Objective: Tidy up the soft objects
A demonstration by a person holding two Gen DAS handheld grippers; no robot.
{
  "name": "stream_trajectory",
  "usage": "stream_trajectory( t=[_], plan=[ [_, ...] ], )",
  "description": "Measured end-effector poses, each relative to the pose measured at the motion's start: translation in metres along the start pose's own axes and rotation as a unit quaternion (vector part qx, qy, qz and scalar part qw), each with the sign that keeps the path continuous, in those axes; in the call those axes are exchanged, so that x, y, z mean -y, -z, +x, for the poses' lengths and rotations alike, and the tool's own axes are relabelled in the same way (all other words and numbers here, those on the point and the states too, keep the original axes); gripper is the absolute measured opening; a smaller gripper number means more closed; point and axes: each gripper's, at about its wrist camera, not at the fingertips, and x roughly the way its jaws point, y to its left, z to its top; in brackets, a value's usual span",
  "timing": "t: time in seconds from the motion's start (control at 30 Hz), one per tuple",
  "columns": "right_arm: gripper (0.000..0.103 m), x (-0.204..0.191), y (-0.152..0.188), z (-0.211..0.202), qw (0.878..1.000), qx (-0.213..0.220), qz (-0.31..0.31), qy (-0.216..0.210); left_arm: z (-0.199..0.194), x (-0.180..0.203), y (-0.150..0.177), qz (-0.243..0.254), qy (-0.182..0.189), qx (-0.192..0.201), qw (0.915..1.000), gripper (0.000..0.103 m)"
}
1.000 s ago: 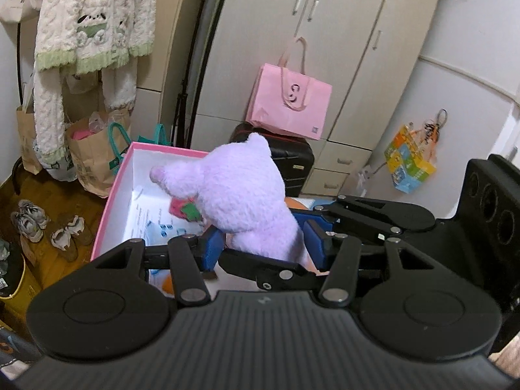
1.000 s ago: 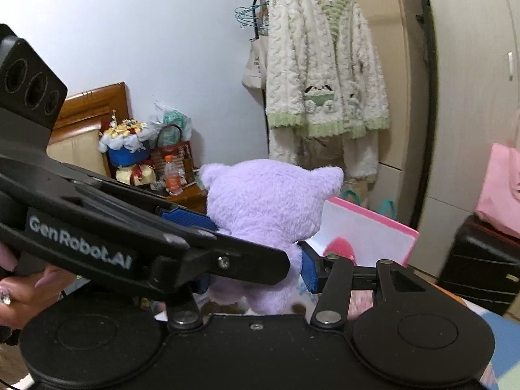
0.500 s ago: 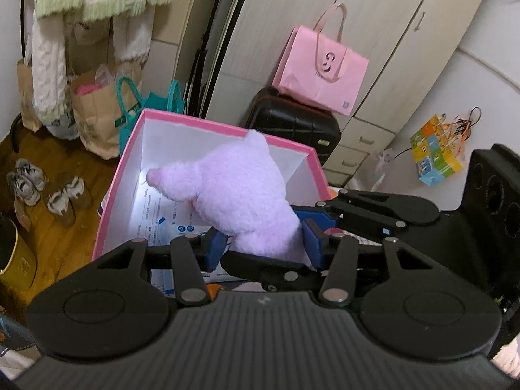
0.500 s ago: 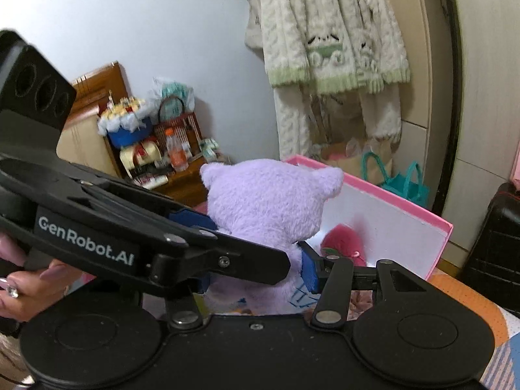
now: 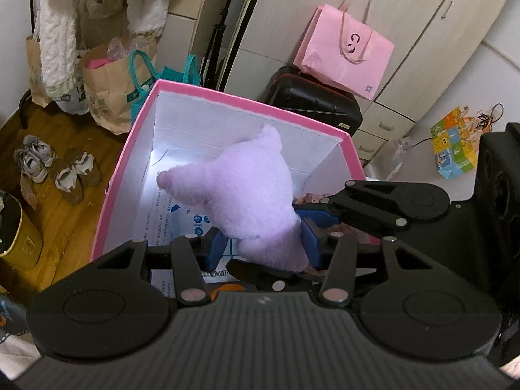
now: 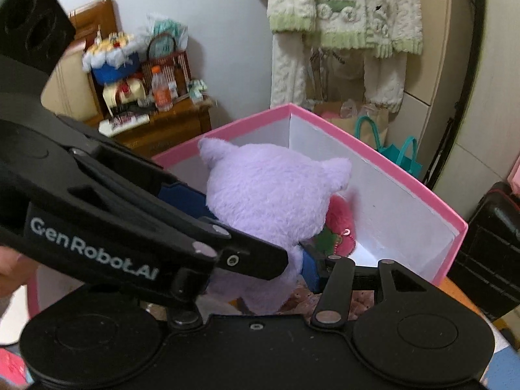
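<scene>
Left gripper (image 5: 263,247): both blue pads pressed into the lower body of the purple plush toy (image 5: 247,195), clamped on it. Right gripper (image 6: 256,243): also closed on the same plush, one pad at its side, the other under its belly. So a two-handed hold.

Plush hangs inside the mouth of the pink box (image 5: 247,100), head toward the box's far wall, one ear near the far left corner. Beneath it, on the box floor: printed paper sheets (image 5: 169,214). Beside the plush, against the box's right wall, a pink fuzzy toy (image 6: 339,224); contact between them unclear.

Risks, as judged: releasing one gripper first could swing the plush sideways onto the pink toy. Lowering further may catch a linkage on the box rim and tip the box.
</scene>
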Motion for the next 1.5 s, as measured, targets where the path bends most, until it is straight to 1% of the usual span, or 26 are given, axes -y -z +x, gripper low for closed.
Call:
stream_trajectory(
  t=[0.07,0.13,0.17,0.23,0.27,0.37,0.47,0.53,0.6,0.73,0.87,0.93,0.97,1.0,1.03,1.07,1.13,1.27,1.37,1.43,1.5],
  plan=[
    [0.060,0.001,-0.002,0.004,1.000,-0.012,-0.001,0.004,0.001,0.001,0.000,-0.001,-0.007,0.001,1.0000,0.053],
    [0.063,0.003,-0.001,0.007,1.000,-0.023,0.004,0.011,0.000,0.004,0.003,0.012,-0.029,0.010,0.9994,0.055],
    [0.065,0.005,0.000,0.007,0.999,-0.026,0.006,0.017,-0.003,0.007,0.005,0.023,-0.041,0.018,0.9988,0.056],
    [0.068,0.007,0.002,0.003,1.000,-0.023,0.009,0.017,-0.012,0.013,0.010,0.047,-0.059,0.040,0.9964,0.058],
    [0.072,0.007,0.003,-0.001,1.000,-0.021,0.011,0.018,-0.018,0.015,0.012,0.055,-0.063,0.048,0.9953,0.058],
    [0.072,-0.002,0.011,-0.015,0.999,-0.007,0.003,0.031,-0.036,0.018,0.019,0.061,-0.059,0.063,0.9944,0.059],
    [0.072,-0.008,0.018,-0.035,0.999,0.021,0.015,0.040,-0.057,0.022,0.027,0.063,-0.054,0.080,0.9933,0.060],
    [0.072,-0.010,0.023,-0.052,0.998,0.039,0.023,0.047,-0.069,0.027,0.033,0.069,-0.055,0.092,0.9918,0.063],
    [0.072,-0.014,0.028,-0.068,0.997,0.051,0.029,0.052,-0.081,0.034,0.040,0.079,-0.056,0.101,0.9902,0.064],
    [0.072,-0.022,0.040,-0.095,0.995,0.070,0.035,0.060,-0.099,0.047,0.053,0.090,-0.050,0.112,0.9884,0.065],
    [0.072,-0.033,0.053,-0.120,0.993,0.086,0.040,0.073,-0.117,0.060,0.070,0.100,-0.047,0.125,0.9860,0.071],
    [0.073,-0.038,0.061,-0.132,0.992,0.092,0.043,0.079,-0.125,0.065,0.078,0.101,-0.045,0.130,0.9853,0.072],
    [0.076,-0.041,0.066,-0.137,0.991,0.094,0.045,0.084,-0.127,0.066,0.082,0.101,-0.043,0.131,0.9853,0.073],
    [0.081,-0.044,0.070,-0.143,0.990,0.096,0.047,0.092,-0.129,0.069,0.085,0.101,-0.042,0.131,0.9853,0.073],
    [0.084,-0.045,0.073,-0.148,0.989,0.098,0.049,0.100,-0.131,0.071,0.088,0.102,-0.042,0.129,0.9855,0.077],
    [0.086,-0.047,0.077,-0.153,0.987,0.099,0.051,0.112,-0.133,0.074,0.090,0.103,-0.040,0.127,0.9857,0.083],
    [0.086,-0.049,0.084,-0.162,0.986,0.096,0.057,0.125,-0.137,0.078,0.094,0.101,-0.038,0.129,0.9857,0.088],
    [0.088,-0.050,0.100,-0.176,0.983,0.091,0.081,0.136,-0.138,0.087,0.102,0.109,-0.053,0.124,0.9849,0.097],
    [0.094,-0.049,0.114,-0.186,0.980,0.091,0.102,0.141,-0.129,0.093,0.106,0.124,-0.070,0.103,0.9845,0.097],
    [0.098,-0.049,0.121,-0.191,0.977,0.090,0.119,0.150,-0.122,0.095,0.108,0.108,-0.097,0.077,0.9863,0.097],
    [0.100,-0.052,0.128,-0.196,0.971,0.079,0.134,0.184,-0.120,0.097,0.113,0.098,-0.112,0.065,0.9867,0.097]
  ],
)
